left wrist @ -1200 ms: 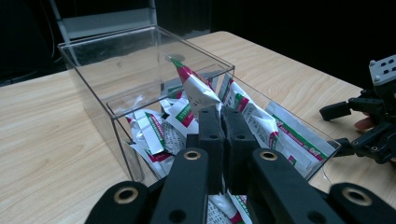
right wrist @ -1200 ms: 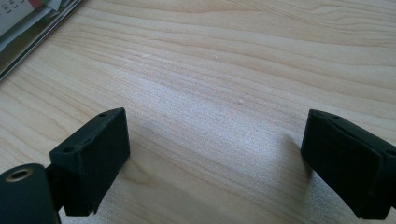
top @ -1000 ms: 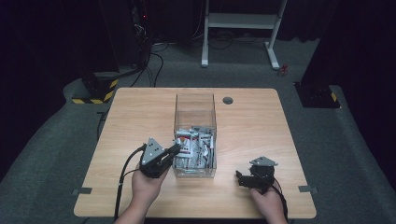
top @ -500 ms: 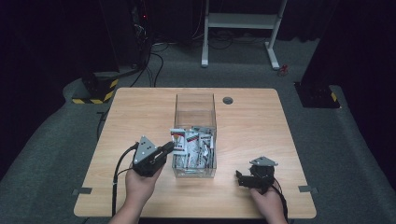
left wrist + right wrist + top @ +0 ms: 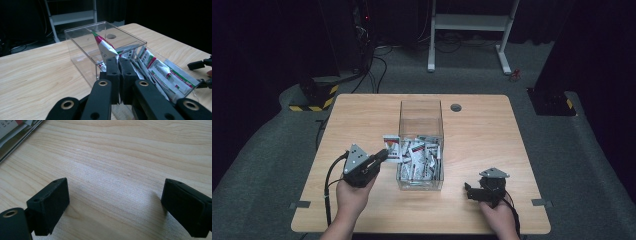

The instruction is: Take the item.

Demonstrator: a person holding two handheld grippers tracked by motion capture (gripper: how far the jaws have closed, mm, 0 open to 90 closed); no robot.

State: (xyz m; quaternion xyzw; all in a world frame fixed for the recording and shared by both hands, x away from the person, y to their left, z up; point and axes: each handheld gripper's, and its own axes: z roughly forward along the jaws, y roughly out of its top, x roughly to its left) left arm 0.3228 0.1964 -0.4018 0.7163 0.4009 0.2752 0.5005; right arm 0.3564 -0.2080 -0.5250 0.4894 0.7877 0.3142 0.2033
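A clear plastic box stands mid-table with several white, red and green sachets heaped in its near half. My left gripper is just left of the box, shut on one sachet that it holds outside the box's left wall. In the left gripper view that sachet sticks up from between the closed jaws, in front of the box. My right gripper rests low on the table at the front right, to the right of the box, open with bare wood between its fingers.
The wooden table has a round cable hole behind the box. Dark carpet surrounds it, with a white stand and black equipment with yellow-black striping beyond the far edge.
My left gripper has drawn back to the left from over the box, carrying a sachet out past the box's left wall. The right gripper has stayed put.
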